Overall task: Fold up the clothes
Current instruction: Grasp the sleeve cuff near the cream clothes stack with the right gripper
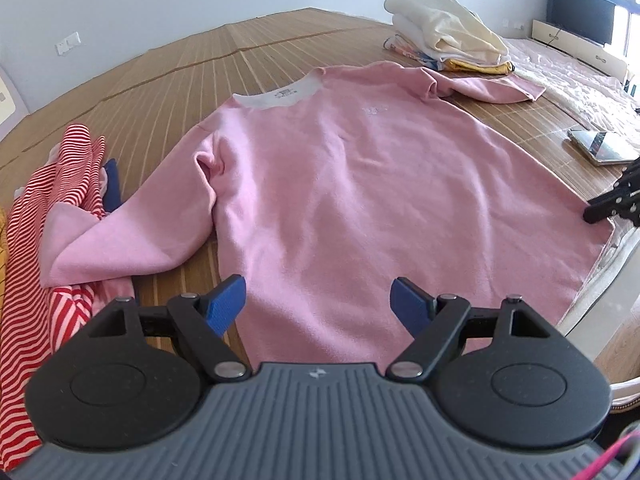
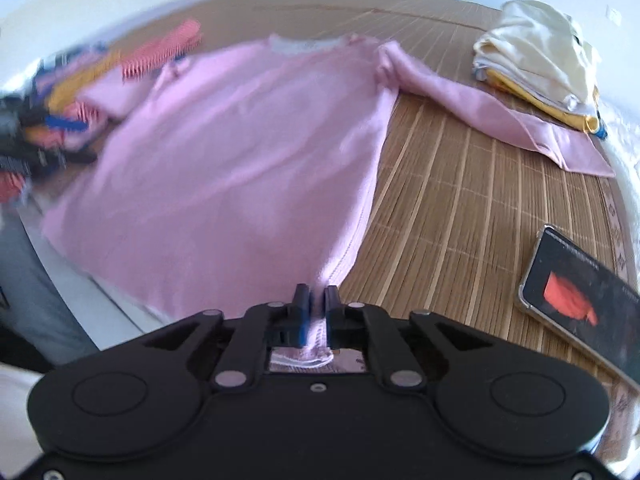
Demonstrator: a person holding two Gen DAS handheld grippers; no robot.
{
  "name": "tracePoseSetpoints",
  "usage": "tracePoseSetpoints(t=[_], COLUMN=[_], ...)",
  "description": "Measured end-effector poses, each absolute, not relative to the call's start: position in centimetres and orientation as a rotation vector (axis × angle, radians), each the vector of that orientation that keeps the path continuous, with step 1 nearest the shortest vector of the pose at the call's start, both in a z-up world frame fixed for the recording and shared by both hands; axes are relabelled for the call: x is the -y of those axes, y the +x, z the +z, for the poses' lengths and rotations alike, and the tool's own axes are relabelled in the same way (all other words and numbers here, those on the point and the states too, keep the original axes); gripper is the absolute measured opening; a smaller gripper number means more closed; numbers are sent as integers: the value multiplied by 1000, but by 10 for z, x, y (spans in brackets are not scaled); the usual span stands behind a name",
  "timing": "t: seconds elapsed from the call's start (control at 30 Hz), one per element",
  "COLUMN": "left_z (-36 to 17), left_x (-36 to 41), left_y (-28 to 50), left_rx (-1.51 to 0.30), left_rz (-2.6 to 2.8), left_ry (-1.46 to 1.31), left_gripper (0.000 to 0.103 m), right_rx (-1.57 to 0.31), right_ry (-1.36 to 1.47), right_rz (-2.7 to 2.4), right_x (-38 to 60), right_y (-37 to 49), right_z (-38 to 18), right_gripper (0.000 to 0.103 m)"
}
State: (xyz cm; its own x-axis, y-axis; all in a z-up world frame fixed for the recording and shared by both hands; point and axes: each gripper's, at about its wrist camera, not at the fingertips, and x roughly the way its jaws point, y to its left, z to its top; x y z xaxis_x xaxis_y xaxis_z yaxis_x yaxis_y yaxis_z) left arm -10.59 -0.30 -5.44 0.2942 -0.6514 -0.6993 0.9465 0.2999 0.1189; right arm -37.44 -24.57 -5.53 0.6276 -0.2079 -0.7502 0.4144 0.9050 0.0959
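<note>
Pink sweatshirt (image 1: 340, 168) lay flat on the bamboo mat (image 1: 160, 76). Its hem corner was pinched by the right gripper (image 2: 316, 300); the left gripper (image 1: 318, 300) was held wide open, empty. The fabric was judged soft and limp, best gripped at hem corners.

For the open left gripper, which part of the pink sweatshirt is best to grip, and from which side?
Probably the near-left hem corner of the pink sweatshirt, approached from the near bed edge. The left gripper hovers open there, and the right gripper already pinches the other hem corner.

A pink sweatshirt (image 1: 360, 184) with white collar (image 1: 280, 94) covers a tan bamboo mat (image 1: 168, 80), beside red-and-white striped clothing (image 1: 60, 184) and blue gripper pads (image 1: 226, 304).
</note>
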Motion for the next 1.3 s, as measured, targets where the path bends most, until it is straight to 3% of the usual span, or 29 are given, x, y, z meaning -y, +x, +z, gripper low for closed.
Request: tracePoseSetpoints(t=[0.1,0.3,0.4,0.57,0.9,1.07,1.2,1.27,1.3], left_z=[-57,-58,-59,-60,-68,-72,-75,-76,-77], left_x=[6,10,13,20,38,52,58,60,62], left_y=[-105,-101,-99,-95,-92,-94,-97,-97,-97], left_rx=[-605,-608,-616,-626,-660,-667,-678,-681,-682], left_rz=[-1158,-1179,-1190,-1193,-1228,-1243,-1252,-1249,-1247], left_ry=[594,585,579,584,602,621,633,636,638], left_gripper=[83,83,83,83,83,83,83,83,83], right_rx=[-686,-505,-442,-490,-831,-958,-913,-889,-880], right_ry=[323,488,653,666,132,-43,0,44,65], right_rz=[-410,-661,-781,-830,-680,-660,-621,-611,-614], right_x=[260,322,370,422,428,435,445,449,450], right_y=[-385,-396,-398,-373,-327,-318,-327,-329,-330], right_z=[-35,-8,-11,-23,-38,-57,-57,-59,-59], right_gripper=[36,46,48,48,48,43,39,25,9])
